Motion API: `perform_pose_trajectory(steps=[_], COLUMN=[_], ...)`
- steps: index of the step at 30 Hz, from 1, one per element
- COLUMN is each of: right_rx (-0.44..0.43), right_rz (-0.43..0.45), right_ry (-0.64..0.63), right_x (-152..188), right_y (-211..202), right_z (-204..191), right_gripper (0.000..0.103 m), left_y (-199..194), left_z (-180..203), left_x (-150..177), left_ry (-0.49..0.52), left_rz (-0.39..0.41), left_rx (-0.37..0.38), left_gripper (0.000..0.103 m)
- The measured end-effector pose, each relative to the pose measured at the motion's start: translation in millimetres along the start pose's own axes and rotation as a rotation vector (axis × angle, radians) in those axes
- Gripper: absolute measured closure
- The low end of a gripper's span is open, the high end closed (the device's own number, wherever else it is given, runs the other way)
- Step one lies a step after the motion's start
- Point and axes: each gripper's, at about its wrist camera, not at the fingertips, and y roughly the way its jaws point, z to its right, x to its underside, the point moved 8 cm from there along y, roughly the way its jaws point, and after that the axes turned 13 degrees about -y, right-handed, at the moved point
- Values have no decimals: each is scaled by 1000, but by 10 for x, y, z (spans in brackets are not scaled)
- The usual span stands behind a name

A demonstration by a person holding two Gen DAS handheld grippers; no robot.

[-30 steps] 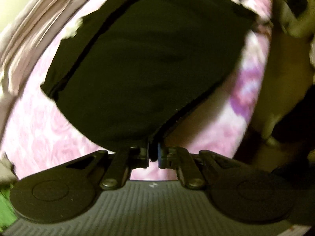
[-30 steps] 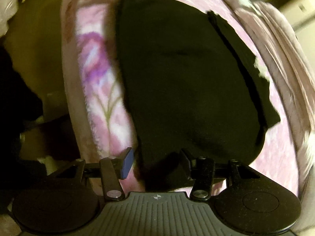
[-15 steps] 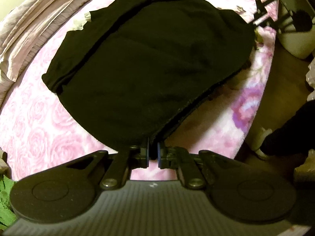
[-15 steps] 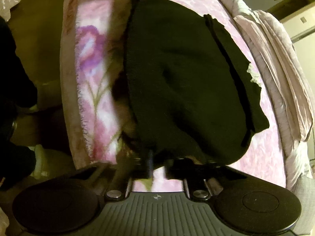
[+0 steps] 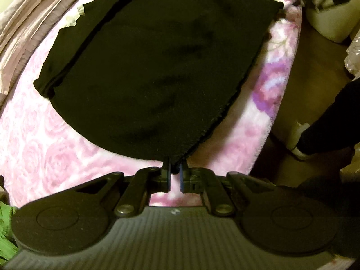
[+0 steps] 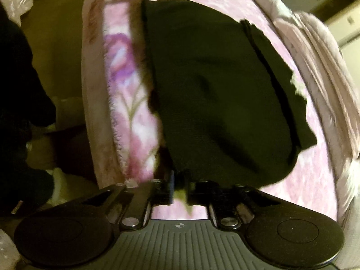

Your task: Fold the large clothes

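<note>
Here the large black knitted garment (image 5: 153,67) lies spread flat on a bed covered by a pink rose-patterned fleece blanket (image 5: 45,148), reaching away from both claws. The left claw (image 5: 174,171) is closed tight on the garment's near corner, the cloth pinched between its narrow jaws. Ahead and to its left, a folded strip of the garment runs along the far edge, with crumpled pale lilac bedding (image 5: 24,29) beyond it. The right claw (image 6: 179,186) sits at another near corner of the black cloth (image 6: 220,90); its jaws are opening, the hem lying between them, though blur hides whether the pads touch it. To this claw's left the blanket's edge (image 6: 126,103) drops toward the floor, where a person's dark-clothed leg (image 6: 20,103) stands.
</note>
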Motion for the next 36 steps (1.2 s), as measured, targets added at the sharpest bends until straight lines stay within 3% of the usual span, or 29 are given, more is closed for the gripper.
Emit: perform_pose_trajectory(steps=[1, 2, 10, 12, 15, 16, 17, 18, 21, 28, 36], right_rx=[10, 19, 10, 4, -6, -24, -36, -42, -17, -13, -29], right_rz=[17, 36, 102, 85, 48, 48, 45, 36, 7, 20, 18], right_ry=[-11, -23, -99, -88, -86, -100, -119, -115, -11, 105, 87], right_x=[-25, -55, -38, 27, 103, 89, 65, 38, 40, -6, -141], right_y=[17, 34, 214, 207, 238, 238, 225, 197, 35, -635, -1072], right_z=[-23, -45, 22, 98, 182, 165, 141, 154, 402, 991, 963], right_gripper=[54, 47, 47, 49, 65, 76, 94, 103, 103, 103, 103], left_y=[11, 17, 45, 30, 7, 3, -6, -28, -173, -713, -1167], left_z=[-5, -9, -56, -89, -136, -147, -157, -168, -216, -367, -303], left_x=[7, 10, 26, 11, -30, -43, -60, -83, -146, -322, -342], left_ry=[-5, -7, 6, 10, 13, 13, 14, 13, 16, -4, -19], left_rz=[2, 4, 19, 25, 34, 34, 34, 36, 51, 102, 144], left_rx=[1, 3, 12, 9, 4, 4, 3, 3, 5, -8, -35], left_gripper=[97, 97, 97, 97, 97, 97, 98, 98, 98, 99, 100])
